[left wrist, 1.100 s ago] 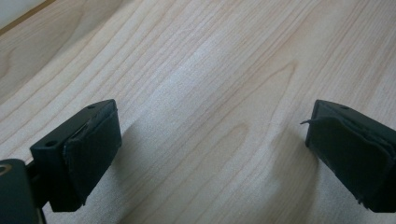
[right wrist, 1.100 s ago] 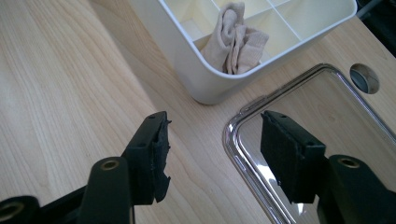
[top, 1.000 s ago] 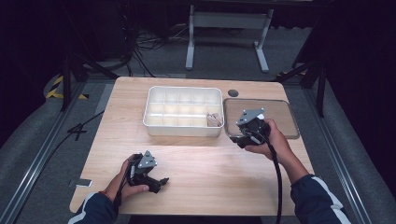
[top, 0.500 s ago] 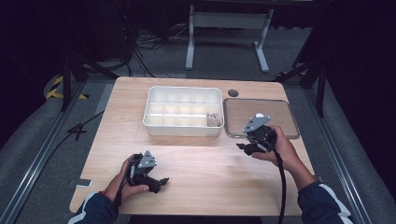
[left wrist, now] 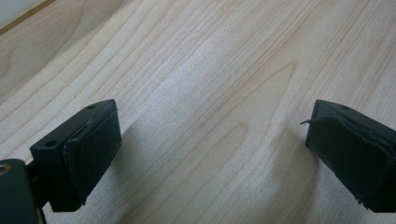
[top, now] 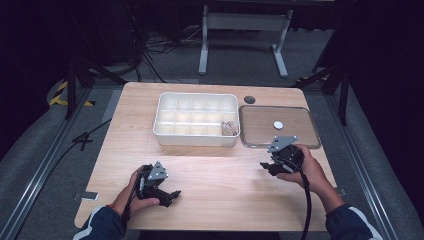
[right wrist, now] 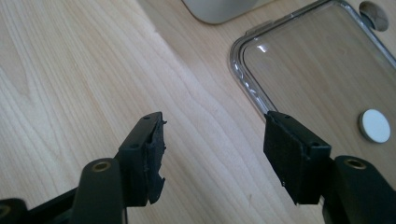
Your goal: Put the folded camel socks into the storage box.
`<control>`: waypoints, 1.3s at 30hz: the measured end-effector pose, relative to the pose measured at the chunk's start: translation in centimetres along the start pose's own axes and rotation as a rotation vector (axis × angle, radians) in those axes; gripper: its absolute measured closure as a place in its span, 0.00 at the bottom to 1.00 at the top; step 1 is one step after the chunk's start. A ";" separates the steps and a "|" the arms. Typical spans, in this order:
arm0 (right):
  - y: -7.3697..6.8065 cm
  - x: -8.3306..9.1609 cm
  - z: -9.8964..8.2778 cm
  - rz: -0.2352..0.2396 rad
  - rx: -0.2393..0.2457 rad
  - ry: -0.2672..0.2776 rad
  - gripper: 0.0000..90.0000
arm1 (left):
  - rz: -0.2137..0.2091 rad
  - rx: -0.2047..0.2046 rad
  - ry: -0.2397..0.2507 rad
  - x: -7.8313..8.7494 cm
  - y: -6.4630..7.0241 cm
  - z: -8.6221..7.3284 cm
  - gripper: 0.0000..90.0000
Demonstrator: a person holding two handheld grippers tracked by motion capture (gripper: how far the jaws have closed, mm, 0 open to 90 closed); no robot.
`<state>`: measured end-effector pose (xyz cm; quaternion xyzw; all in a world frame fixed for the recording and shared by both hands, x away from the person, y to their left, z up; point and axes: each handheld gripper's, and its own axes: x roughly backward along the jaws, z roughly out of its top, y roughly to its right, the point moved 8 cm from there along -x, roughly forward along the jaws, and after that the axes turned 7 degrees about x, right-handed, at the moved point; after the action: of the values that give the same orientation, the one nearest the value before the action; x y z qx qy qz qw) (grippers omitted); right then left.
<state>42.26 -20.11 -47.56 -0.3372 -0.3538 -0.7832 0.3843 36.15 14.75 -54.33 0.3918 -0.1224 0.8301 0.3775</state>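
Both the left gripper [top: 172, 195] at lower left and the right gripper [top: 266, 165] beside the clear lid [top: 279, 107] rest empty with jaws spread, apparently idle, well below the white compartment tray [top: 196, 139].

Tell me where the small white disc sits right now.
In the high view, the small white disc lies on the clear lid, right of the white compartment tray, beyond the right tool.

Bright table [top: 210, 170] amid dark surroundings; soft shadows, slightly blurred close views.
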 end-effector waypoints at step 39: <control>-1.7 0.7 -10.5 0.008 -0.229 0.119 0.36 | -0.002 0.008 0.002 0.0 0.1 0.0 0.04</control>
<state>37.85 -28.15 -53.01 -0.3331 -0.2376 -0.8356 0.3666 36.10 14.69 -54.35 0.3925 -0.1185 0.8306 0.3768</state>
